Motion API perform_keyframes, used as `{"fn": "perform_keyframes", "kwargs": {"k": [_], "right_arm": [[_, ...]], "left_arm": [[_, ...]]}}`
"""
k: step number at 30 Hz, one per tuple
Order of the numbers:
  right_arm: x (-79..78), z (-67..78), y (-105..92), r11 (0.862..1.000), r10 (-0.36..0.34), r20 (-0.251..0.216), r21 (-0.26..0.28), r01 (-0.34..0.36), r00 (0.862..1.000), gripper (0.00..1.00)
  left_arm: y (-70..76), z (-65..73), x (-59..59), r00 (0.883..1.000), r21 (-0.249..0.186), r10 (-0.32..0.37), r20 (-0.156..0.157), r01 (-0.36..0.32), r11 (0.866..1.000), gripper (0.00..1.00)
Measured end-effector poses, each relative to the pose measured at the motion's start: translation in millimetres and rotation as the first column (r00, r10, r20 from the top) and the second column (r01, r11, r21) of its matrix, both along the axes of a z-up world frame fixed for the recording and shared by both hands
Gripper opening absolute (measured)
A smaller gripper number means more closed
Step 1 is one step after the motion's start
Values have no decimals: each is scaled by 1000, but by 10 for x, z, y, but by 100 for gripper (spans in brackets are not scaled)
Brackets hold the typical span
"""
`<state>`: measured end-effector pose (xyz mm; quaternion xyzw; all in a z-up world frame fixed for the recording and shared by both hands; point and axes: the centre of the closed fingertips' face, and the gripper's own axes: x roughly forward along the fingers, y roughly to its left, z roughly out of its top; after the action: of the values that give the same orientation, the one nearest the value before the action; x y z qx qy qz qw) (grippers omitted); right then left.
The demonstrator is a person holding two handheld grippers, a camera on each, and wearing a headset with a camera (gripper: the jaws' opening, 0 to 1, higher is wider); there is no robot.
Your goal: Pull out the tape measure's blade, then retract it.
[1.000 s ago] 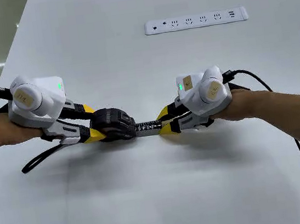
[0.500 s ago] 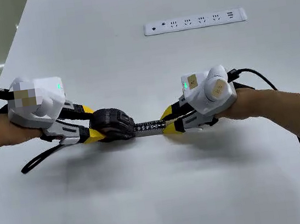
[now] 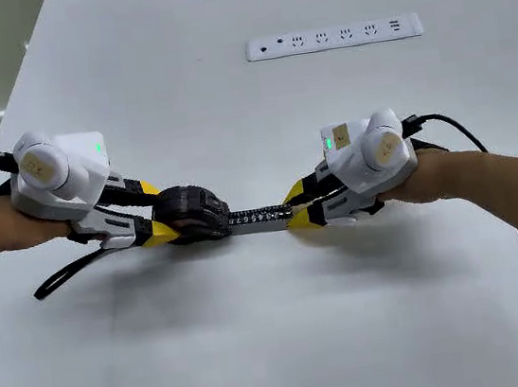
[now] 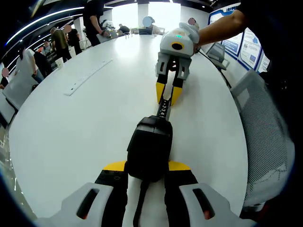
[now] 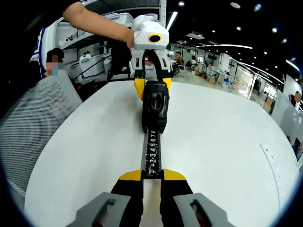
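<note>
While left gripper (image 3: pixel 154 212) clamps tape measure (image 3: pixel 195 213) | right gripper (image 3: pixel 294 206) jaws pinch blade (image 3: pixel 257 217) tip

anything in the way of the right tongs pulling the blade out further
Nothing visible does. The right tongs grip the blade end, and the power strip lies well off that path.

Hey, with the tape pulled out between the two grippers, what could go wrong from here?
The right gripper pinches only the end of the black numbered blade; if it slips, the blade may whip back into the black tape measure case. The left gripper clamps that rounded case by its sides, so a harder pull might twist or drag it loose.
</note>
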<state>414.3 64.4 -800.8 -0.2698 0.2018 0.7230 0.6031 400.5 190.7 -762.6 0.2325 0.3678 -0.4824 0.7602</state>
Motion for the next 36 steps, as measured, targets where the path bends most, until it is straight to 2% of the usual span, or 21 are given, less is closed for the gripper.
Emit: {"fn": "perform_keyframes", "kwargs": {"k": [36], "right_arm": [[29,3,-357,999,-36,-18,-22,36,999,9]], "left_arm": [[-2,-2,-4,1000,-4,5,0,-5,1000,24]]}}
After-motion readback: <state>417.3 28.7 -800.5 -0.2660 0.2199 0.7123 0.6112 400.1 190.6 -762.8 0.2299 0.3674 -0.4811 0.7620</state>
